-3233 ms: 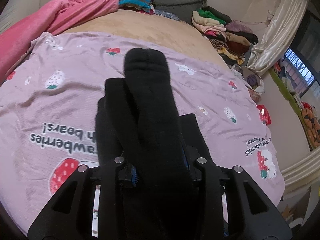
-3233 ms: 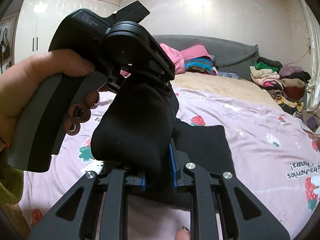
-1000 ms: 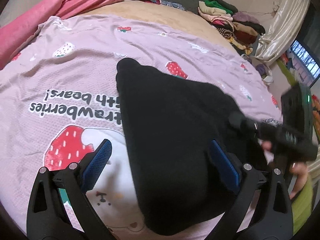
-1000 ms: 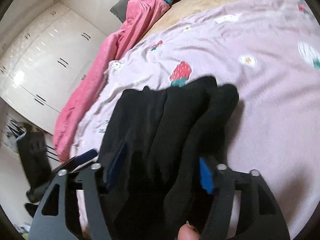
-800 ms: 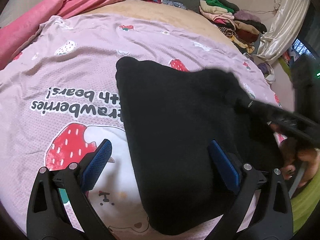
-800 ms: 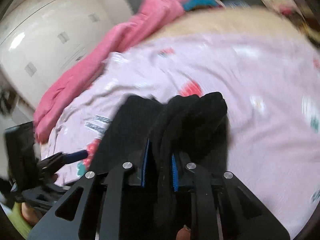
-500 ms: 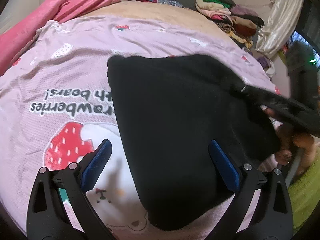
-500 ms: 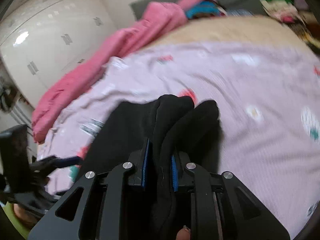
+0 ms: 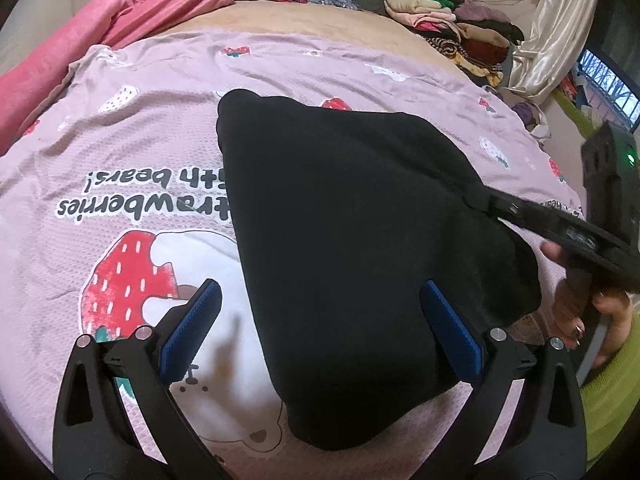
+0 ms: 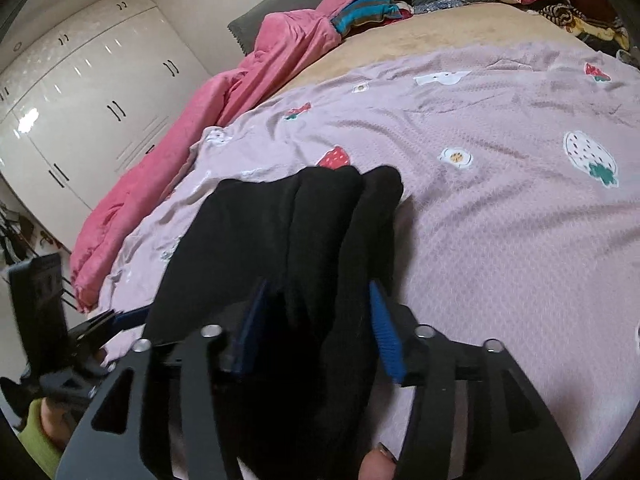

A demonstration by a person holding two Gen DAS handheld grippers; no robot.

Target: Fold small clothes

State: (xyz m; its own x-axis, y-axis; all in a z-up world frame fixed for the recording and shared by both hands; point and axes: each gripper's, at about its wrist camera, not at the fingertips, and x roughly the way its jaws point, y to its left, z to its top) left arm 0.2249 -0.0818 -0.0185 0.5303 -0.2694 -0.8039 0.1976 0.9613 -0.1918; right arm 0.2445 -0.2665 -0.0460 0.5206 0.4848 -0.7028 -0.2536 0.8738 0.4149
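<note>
Your left gripper (image 9: 320, 320) stands wide open above the black garment (image 9: 360, 240), its blue pads (image 9: 192, 320) clear of the cloth. The garment lies on the lilac strawberry-print sheet (image 9: 120, 168). Your right gripper (image 10: 316, 320) has just been opening; bunched folds of the garment (image 10: 312, 240) sit between its jaws, which no longer press on it. A pink blanket (image 10: 224, 96) lies along the sheet's far edge.
</note>
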